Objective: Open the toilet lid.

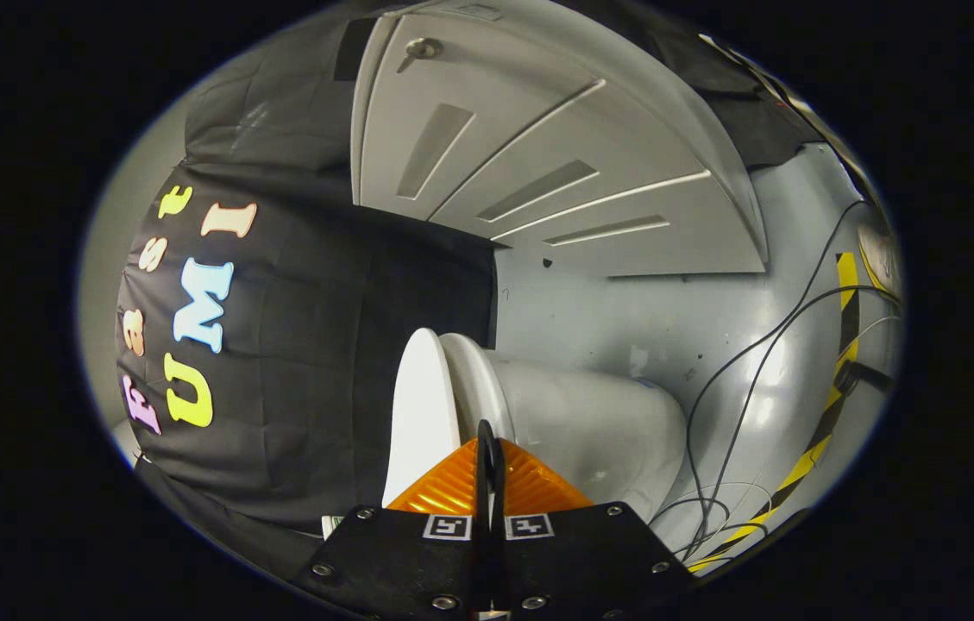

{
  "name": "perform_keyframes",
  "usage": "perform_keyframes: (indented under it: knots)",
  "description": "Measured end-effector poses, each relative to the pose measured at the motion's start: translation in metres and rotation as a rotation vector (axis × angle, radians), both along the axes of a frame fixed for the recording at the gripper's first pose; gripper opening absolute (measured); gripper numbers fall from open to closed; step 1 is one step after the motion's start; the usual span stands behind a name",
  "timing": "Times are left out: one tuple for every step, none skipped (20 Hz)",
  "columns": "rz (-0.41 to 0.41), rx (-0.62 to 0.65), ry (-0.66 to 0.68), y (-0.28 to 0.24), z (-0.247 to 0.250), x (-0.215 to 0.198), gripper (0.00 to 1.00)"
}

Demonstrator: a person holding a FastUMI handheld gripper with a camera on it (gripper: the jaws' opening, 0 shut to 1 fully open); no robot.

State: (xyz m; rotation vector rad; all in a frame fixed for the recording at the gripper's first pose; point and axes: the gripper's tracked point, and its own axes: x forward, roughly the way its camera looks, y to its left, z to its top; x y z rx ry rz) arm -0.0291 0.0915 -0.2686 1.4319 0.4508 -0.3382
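The view is rolled on its side, so the floor lies to the right. The white toilet lid (419, 414) lies flat against the seat (471, 379), on top of the white bowl (607, 431). My gripper (487, 431) is just in front of the toilet's rim, and its two orange fingers (443, 487) are pressed together with nothing seen between them. The fingertips overlap the seat's edge beside the lid; I cannot tell whether they touch it.
The black cloth wall (297, 362) hangs behind the toilet on the lid's side. A white panelled door (538, 155) stands beyond. Black cables (737, 388) and yellow-black tape (832, 405) run over the grey floor (625, 319) near the bowl's base.
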Motion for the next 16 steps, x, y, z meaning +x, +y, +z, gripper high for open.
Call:
perform_keyframes:
  knots:
    - [-0.005,-0.022,-0.01,-0.003,0.008,0.0,0.0]
    - [-0.01,-0.044,-0.02,-0.005,0.017,0.002,0.0]
    - [-0.008,-0.063,-0.032,-0.004,0.027,0.004,0.0]
    - [-0.005,-0.085,-0.042,-0.005,0.036,0.007,0.0]
    - [-0.005,-0.111,-0.051,-0.007,0.046,0.009,0.0]
    - [-0.002,-0.14,-0.057,-0.007,0.055,0.012,0.0]
    - [0.002,-0.158,-0.063,-0.007,0.064,0.013,0.0]
    - [0.006,-0.17,-0.07,-0.007,0.072,0.014,0.0]
    - [0.007,-0.178,-0.077,-0.007,0.081,0.014,0.0]
    - [0.009,-0.188,-0.082,-0.007,0.09,0.015,0.0]
    - [0.011,-0.202,-0.09,-0.005,0.096,0.016,0.0]
    - [0.015,-0.215,-0.096,-0.003,0.102,0.015,0.0]
    - [0.019,-0.23,-0.102,-0.001,0.108,0.015,0.0]
    - [0.024,-0.244,-0.106,0.001,0.114,0.016,0.0]
    - [0.027,-0.256,-0.109,0.002,0.118,0.017,0.0]
    - [0.026,-0.263,-0.111,0.002,0.123,0.018,0.0]
